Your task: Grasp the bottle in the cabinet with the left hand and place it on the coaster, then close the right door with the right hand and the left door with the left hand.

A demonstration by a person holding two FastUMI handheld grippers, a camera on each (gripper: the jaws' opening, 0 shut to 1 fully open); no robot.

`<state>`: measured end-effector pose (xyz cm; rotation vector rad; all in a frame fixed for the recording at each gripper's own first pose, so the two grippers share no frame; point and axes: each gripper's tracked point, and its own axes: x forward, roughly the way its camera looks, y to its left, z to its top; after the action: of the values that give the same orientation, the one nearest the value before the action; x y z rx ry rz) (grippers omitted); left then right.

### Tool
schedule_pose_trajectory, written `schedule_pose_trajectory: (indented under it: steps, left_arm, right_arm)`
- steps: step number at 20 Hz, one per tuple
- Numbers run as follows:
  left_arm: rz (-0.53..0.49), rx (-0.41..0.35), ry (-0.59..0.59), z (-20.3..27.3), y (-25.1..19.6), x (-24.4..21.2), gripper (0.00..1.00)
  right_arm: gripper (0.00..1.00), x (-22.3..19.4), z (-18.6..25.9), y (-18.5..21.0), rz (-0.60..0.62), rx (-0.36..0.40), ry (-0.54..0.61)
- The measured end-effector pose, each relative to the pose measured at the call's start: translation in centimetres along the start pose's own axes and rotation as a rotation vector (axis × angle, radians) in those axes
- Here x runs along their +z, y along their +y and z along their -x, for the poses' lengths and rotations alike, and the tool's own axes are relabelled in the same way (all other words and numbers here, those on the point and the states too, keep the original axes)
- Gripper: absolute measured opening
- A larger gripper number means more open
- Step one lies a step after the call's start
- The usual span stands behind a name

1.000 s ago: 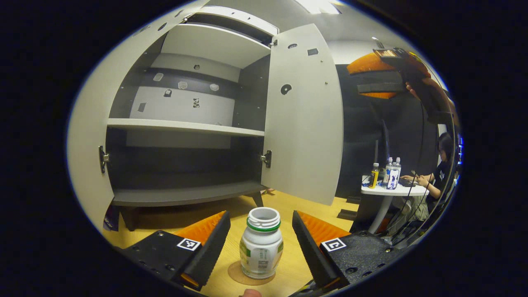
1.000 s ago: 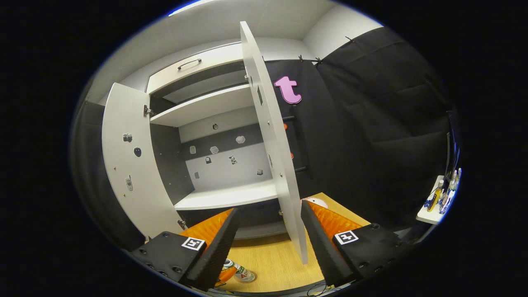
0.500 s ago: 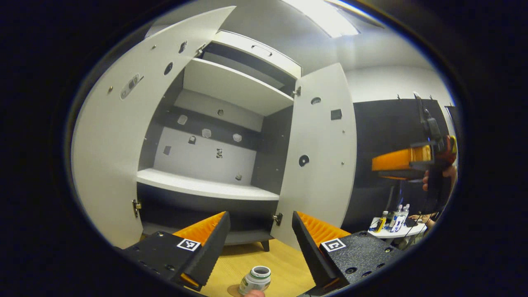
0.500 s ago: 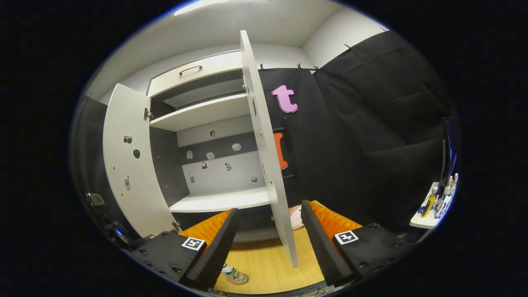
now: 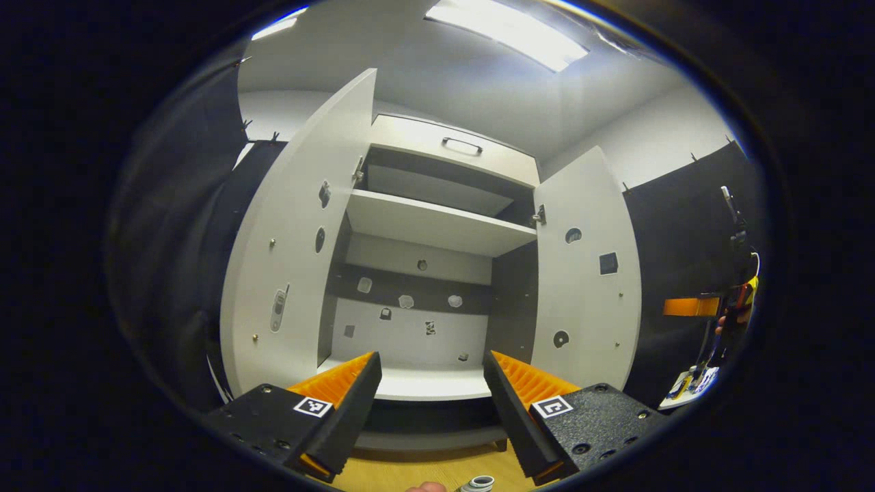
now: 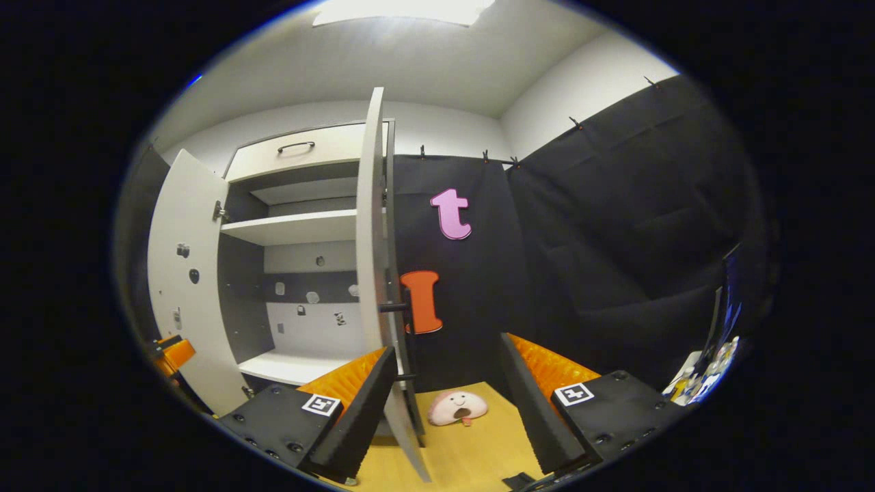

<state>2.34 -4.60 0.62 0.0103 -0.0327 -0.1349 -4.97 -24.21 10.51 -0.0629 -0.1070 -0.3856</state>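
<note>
The white bottle, cap off, peeks in at the bottom edge of the left gripper view, below my open left gripper, which holds nothing. Ahead stands the grey cabinet with its left door and right door both swung open. In the right gripper view the right door is seen edge-on, its bar handle just beyond my left fingertip. My right gripper is open and empty, apart from the door. The other gripper shows at far right, held by a hand.
A pink plush toy lies on the wooden table behind the right door. Black cloth hangs to the cabinet's right. A small white table with bottles stands far right. The left gripper shows by the left door.
My left gripper has risen and tilted up away from the bottle, which stayed down on the coaster. My right gripper has swung right, to the outer side of the right door.
</note>
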Motion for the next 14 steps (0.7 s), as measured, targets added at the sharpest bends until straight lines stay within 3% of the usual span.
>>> schedule_pose_trajectory:
  steps: [4, 8, 11, 12, 13, 14]
  left_arm:
    - [0.125, 0.039, 0.080, 0.2, 2.2, -1.4, 0.91]
    - [0.063, 0.097, 0.088, 0.6, 4.6, -1.2, 0.92]
    - [0.066, 0.084, 0.076, 0.9, 4.4, -1.1, 0.92]
    - [0.062, 0.087, 0.080, 1.0, 4.5, -1.2, 0.91]
    - [0.060, 0.090, 0.085, 1.1, 4.6, -1.4, 0.92]
    - [0.061, 0.090, 0.090, 1.1, 4.6, -1.6, 0.91]
  right_arm:
    - [0.98, 1.4, -4.1, -1.9, -0.031, -0.011, 0.007]
    - [0.98, 1.2, -7.3, -0.9, -0.011, 0.039, 0.034]
    - [0.98, 0.9, -8.2, 1.0, -0.035, 0.076, 0.033]
    - [0.89, 0.9, -8.4, 0.8, -0.025, 0.061, 0.027]
    - [0.86, 1.1, -8.4, 0.7, -0.015, 0.051, 0.016]
    - [0.95, 1.0, -8.4, 0.7, -0.010, 0.045, 0.014]
